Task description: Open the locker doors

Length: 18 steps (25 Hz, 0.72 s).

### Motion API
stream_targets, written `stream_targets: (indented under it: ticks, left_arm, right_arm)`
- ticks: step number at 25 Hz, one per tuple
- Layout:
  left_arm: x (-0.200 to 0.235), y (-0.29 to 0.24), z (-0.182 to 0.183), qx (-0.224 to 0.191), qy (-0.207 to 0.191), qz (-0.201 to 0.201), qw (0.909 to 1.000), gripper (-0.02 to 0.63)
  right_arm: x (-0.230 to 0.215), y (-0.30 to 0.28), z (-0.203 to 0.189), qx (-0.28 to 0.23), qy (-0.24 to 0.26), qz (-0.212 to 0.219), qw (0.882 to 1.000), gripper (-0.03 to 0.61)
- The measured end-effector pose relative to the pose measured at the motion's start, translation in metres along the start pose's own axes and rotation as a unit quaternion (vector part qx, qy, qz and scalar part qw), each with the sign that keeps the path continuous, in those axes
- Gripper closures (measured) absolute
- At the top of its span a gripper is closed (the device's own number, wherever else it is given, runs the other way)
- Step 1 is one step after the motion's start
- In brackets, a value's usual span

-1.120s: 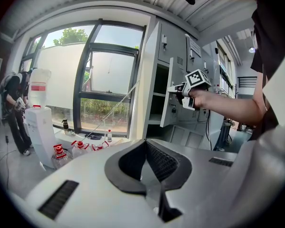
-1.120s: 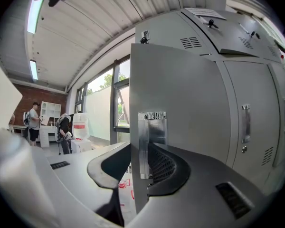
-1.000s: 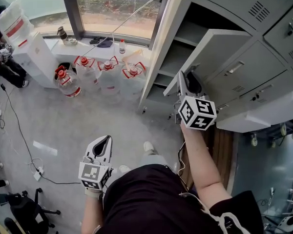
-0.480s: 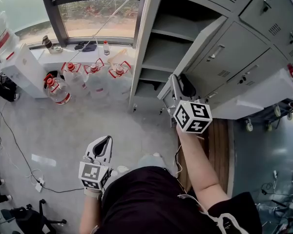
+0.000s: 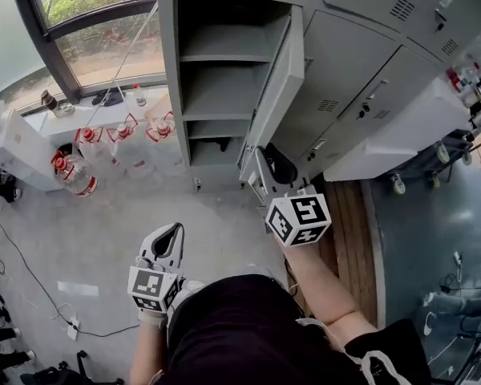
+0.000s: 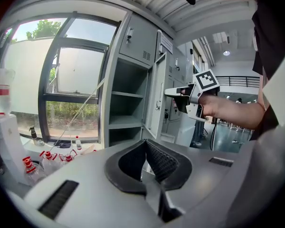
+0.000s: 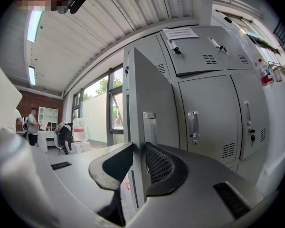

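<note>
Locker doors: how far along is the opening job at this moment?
Done: one locker door stands swung wide, its shelves exposed. In hand: the right gripper pinches that door's edge, its jaws having just been closing on it. The left gripper hangs low, shut and empty. Left: the neighbouring doors to the right are closed.

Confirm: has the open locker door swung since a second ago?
Yes. The locker door has swung further open, away from the shelves and toward the closed doors on its right.
</note>
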<state>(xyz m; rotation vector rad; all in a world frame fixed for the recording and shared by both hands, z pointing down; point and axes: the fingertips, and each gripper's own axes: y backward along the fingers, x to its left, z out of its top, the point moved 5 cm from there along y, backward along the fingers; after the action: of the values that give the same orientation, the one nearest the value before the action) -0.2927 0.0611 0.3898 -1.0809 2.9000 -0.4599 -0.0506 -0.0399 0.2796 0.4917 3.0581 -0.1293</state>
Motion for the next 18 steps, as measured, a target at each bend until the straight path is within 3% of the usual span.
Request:
stream_targets:
  ticks: [7,18]
  left_arm:
    - [-0.044,-0.039,0.012,0.002,-0.017,-0.036,0.9992,0.595]
    - [-0.093,-0.074,0.018,0.004,-0.019,-0.045,0.9988,0.595]
  right_arm:
    - [-0.043,0.033,-0.002,-0.009,-0.008,0.0,1.0,0.486]
    - [-0.099,0.058,-0.001,-0.014,-0.019,-0.003,1.0,0.489]
